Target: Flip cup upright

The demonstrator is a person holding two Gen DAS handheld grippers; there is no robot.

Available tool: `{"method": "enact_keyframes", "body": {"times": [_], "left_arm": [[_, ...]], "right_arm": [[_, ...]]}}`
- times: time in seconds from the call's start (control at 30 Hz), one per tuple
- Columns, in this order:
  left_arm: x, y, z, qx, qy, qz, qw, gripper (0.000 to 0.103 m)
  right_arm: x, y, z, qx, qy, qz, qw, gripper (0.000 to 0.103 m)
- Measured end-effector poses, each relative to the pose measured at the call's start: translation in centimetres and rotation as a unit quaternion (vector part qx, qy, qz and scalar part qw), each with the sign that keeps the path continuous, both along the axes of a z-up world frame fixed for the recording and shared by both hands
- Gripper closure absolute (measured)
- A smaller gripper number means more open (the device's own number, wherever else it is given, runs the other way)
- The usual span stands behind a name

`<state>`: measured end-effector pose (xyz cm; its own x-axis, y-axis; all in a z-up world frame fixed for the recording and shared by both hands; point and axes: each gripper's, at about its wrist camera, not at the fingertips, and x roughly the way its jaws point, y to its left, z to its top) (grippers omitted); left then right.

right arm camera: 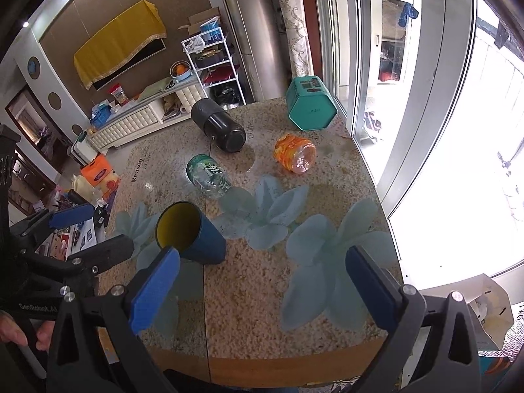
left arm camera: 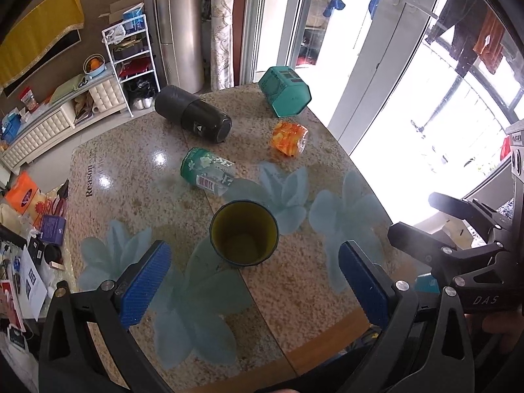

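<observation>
A dark blue cup (left arm camera: 244,234) with a yellow inside stands upright on the speckled table (left arm camera: 294,278), mouth up. In the right wrist view the cup (right arm camera: 193,234) is at centre left. My left gripper (left arm camera: 252,281) is open and empty, its blue pads on either side just short of the cup. My right gripper (right arm camera: 262,281) is open and empty, above the table to the right of the cup. The right gripper also shows in the left wrist view (left arm camera: 422,216), and the left gripper in the right wrist view (right arm camera: 95,229).
Lying on their sides behind the cup are a green bottle (left arm camera: 208,170), a black flask (left arm camera: 193,113), an orange jar (left arm camera: 288,139) and a teal hexagonal tin (left arm camera: 285,91). The table's front edge (right arm camera: 262,363) is close. A glass door is at the right, cluttered furniture at the left.
</observation>
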<state>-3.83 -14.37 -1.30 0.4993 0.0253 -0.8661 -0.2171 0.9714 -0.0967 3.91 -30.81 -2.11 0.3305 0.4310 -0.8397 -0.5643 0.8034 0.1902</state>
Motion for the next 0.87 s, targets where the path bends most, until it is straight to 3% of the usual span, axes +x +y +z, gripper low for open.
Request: {"method": "enact_keyframes", "body": {"times": [0.13, 0.33, 0.67, 0.87], "left_arm": [[-0.1, -0.2, 0.2, 0.004, -0.007, -0.004, 1.0000, 0.000], [0.0, -1.2, 0.4, 0.056, -0.011, -0.012, 0.9983, 0.000], [0.2, -0.4, 0.6, 0.042, -0.022, 0.005, 0.9989, 0.000], [-0.1, 0.1, 1.5, 0.032, -0.061, 0.010, 0.9976, 0.000]], "right_arm": [[0.0, -0.1, 0.2, 0.001, -0.003, 0.000, 1.000, 0.001], [0.0, 0.1, 0.2, 0.005, -0.002, 0.006, 1.000, 0.001], [0.3, 0.0, -0.1, 0.001, 0.001, -0.001, 1.000, 0.001], [0.7, -0.2, -0.5, -0.004, 0.008, -0.007, 1.000, 0.001]]}}
